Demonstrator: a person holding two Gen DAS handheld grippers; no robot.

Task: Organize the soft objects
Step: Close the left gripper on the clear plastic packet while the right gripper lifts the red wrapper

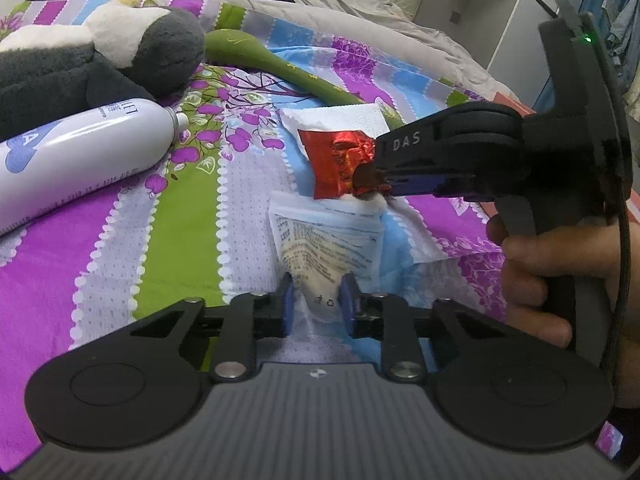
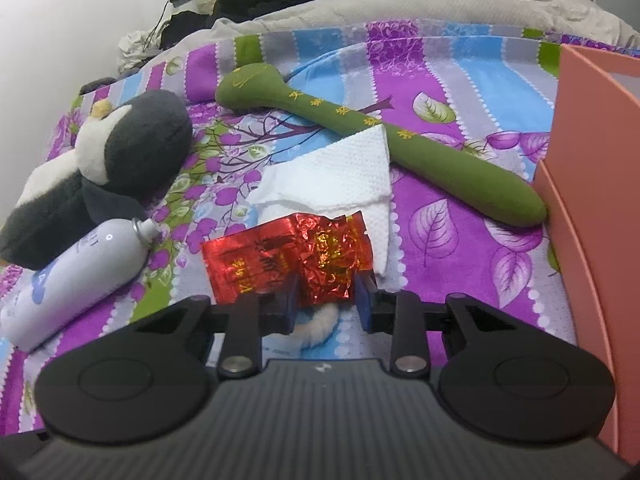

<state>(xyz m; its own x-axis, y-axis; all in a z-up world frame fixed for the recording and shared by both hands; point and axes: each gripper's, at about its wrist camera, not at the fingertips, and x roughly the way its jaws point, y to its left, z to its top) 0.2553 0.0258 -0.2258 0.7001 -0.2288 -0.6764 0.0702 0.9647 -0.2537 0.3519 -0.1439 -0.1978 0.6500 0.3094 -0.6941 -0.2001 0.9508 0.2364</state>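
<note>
On the bed (image 2: 460, 216), over a striped floral sheet, both hand-held grippers work the same small heap near the middle.

Left hand-held gripper (image 1: 316, 304): jaws narrow, blue pads pinching the near end of a clear mask packet (image 1: 326, 248). Packet is thin film, light, limp; judged likely to droop and slide if held only by a corner, so a bite across the sealed edge seems safer.

Right hand-held gripper (image 2: 328, 300): jaws narrow, closed on the near edge of a red foil pouch (image 2: 288, 260). Foil is crinkled, light, holds its creases; surface looks slick, and judged to tear or slip out under a hard tug. In the left view the pouch hangs off the pads, raised above the packet.

Under both lies a white tissue (image 2: 344, 172), very light and flimsy; may drag along with either lift. A small white fluffy bit sits just below the pouch; what it is cannot be told.

Room and edges:
- Plush penguin (image 2: 120, 160) and white bottle (image 2: 80, 276) lie to the left, bottle near the pouch.
- Green padded mallet (image 2: 392, 144) lies across behind the tissue, its handle end touching the pink bin (image 2: 592, 200).
- Bin wall stands at right; open sheet between it and the heap gives a free lane.
- Dark clothes and a grey blanket crowd the far side.
</note>
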